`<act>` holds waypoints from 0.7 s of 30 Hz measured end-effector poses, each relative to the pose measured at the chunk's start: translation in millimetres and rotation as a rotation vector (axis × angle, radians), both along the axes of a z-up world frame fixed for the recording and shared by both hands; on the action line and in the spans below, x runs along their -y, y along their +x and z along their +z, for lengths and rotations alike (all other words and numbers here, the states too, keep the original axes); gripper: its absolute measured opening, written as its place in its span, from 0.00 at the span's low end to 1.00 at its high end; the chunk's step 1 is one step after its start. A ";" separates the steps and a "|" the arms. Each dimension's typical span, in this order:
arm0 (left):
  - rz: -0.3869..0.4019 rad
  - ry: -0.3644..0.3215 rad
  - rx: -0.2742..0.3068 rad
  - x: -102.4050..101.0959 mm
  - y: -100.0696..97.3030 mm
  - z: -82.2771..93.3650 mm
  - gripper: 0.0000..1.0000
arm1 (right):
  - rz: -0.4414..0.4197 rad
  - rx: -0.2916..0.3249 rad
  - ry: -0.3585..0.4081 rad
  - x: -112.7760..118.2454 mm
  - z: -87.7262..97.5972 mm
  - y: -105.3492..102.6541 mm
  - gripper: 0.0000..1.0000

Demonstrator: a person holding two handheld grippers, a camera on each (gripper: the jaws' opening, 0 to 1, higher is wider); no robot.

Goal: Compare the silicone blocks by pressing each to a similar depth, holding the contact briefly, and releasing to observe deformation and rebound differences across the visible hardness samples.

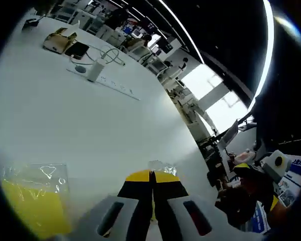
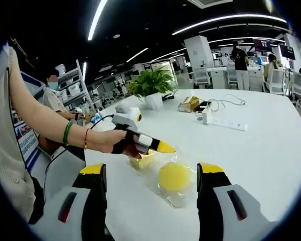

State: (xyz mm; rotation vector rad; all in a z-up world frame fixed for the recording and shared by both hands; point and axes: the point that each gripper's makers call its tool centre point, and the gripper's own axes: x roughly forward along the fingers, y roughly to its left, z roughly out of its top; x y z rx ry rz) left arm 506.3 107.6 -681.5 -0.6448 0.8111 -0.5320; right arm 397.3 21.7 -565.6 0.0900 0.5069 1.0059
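Yellow-tipped, the right gripper (image 2: 151, 173) stands wide open and empty above a bagged yellow silicone block (image 2: 174, 176) on the white table (image 2: 261, 150) (left gripper (image 1: 151, 176) closed, holding nothing).

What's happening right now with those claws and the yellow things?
Left gripper shut, tip over a bagged yellow block. Right gripper open around the round yellow block. Nothing blocking.

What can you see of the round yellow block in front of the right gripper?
The round yellow block looks like a smooth, matte silicone dome or ball, sealed in a clear, crinkled plastic bag. It lies on the white table, between and just beyond the right gripper's open jaws, untouched. The left gripper, jaws closed, hovers just behind it.
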 end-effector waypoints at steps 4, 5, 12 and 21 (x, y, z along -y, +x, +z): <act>0.039 0.020 -0.031 -6.4 5.5 -17.5 0.00 | -0.004 -0.007 0.005 4.2 -3.0 0.8 0.68; 0.048 0.023 -0.035 -7.6 6.6 -20.8 0.00 | -0.004 -0.006 0.008 4.7 -3.1 1.0 0.68; 0.068 0.165 -0.038 -16.1 11.0 -42.7 0.00 | -0.019 0.000 0.034 9.7 -6.7 6.9 0.66; 0.006 0.267 0.012 -13.9 12.4 -46.0 0.00 | -0.016 -0.009 0.038 11.3 -9.1 6.2 0.66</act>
